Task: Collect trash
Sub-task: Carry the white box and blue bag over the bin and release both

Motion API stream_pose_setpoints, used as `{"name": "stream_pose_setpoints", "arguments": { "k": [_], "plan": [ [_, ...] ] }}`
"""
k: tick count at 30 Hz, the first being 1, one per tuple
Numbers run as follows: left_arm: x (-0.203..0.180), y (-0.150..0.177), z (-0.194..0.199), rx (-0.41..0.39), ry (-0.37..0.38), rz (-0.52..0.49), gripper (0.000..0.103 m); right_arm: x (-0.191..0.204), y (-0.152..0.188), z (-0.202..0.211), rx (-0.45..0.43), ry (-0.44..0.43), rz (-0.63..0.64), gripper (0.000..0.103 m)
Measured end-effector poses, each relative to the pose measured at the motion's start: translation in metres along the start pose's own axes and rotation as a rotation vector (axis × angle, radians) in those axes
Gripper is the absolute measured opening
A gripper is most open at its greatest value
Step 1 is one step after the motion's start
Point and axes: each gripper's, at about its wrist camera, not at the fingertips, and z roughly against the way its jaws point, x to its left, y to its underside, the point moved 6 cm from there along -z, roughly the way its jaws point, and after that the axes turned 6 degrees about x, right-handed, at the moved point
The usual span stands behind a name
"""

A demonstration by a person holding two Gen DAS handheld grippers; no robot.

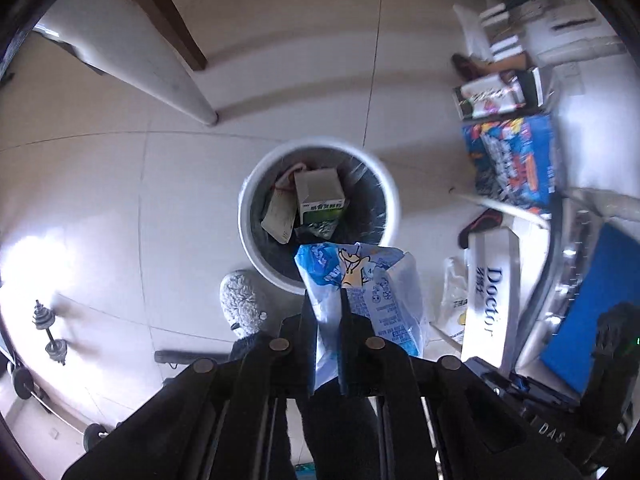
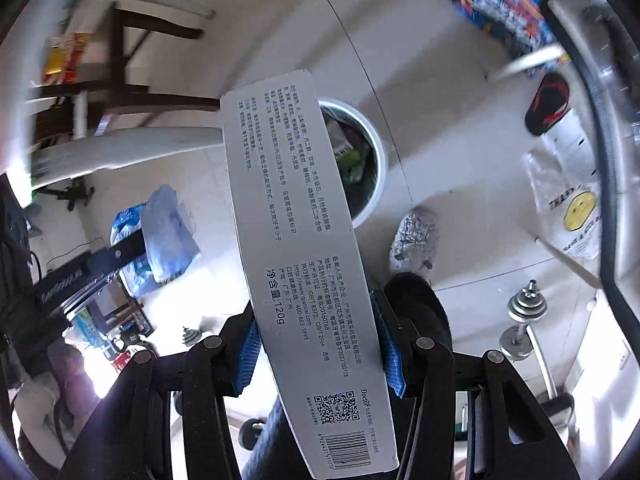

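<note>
Left wrist cam: left gripper (image 1: 325, 300) is pinching a crinkly blue-and-white wrapper (image 1: 360, 284), which sticks out past the fingertips right over the near rim of the white trash bin (image 1: 256, 184). Right gripper (image 2: 316, 320) is clamped on a long white toothpaste box (image 2: 292, 216) poking forward toward the same bin.
</note>
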Motion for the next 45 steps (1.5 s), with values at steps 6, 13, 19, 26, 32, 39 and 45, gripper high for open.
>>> {"name": "stream_pose_setpoints", "arguments": {
  "k": [6,13,19,26,32,39,45],
  "plan": [
    [0.015,-0.034,-0.075,0.043,-0.044,-0.048,0.011,-0.022,-0.067,-0.106,0.083,-0.031,-0.064,0.053],
    [0.037,-0.05,-0.098,0.023,-0.087,-0.079,0.052,-0.025,-0.115,-0.202,0.181,-0.015,-0.059,0.054],
    [0.063,-0.043,-0.092,-0.017,-0.13,-0.026,0.094,-0.024,-0.125,-0.211,0.119,0.019,-0.045,0.093],
    [0.07,-0.034,-0.076,-0.051,-0.213,-0.025,0.103,-0.019,-0.119,-0.181,-0.025,0.22,0.031,0.103],
    [0.061,-0.018,-0.059,-0.065,-0.222,-0.039,0.103,-0.017,-0.105,-0.161,-0.09,0.316,0.073,0.103],
    [0.049,0.016,-0.022,-0.085,-0.206,-0.049,0.103,-0.013,-0.076,-0.118,-0.15,0.339,0.078,0.103],
    [0.038,0.054,0.03,-0.106,-0.175,-0.052,0.103,0.007,-0.036,-0.057,-0.202,0.339,0.109,0.103]
  ]
}}
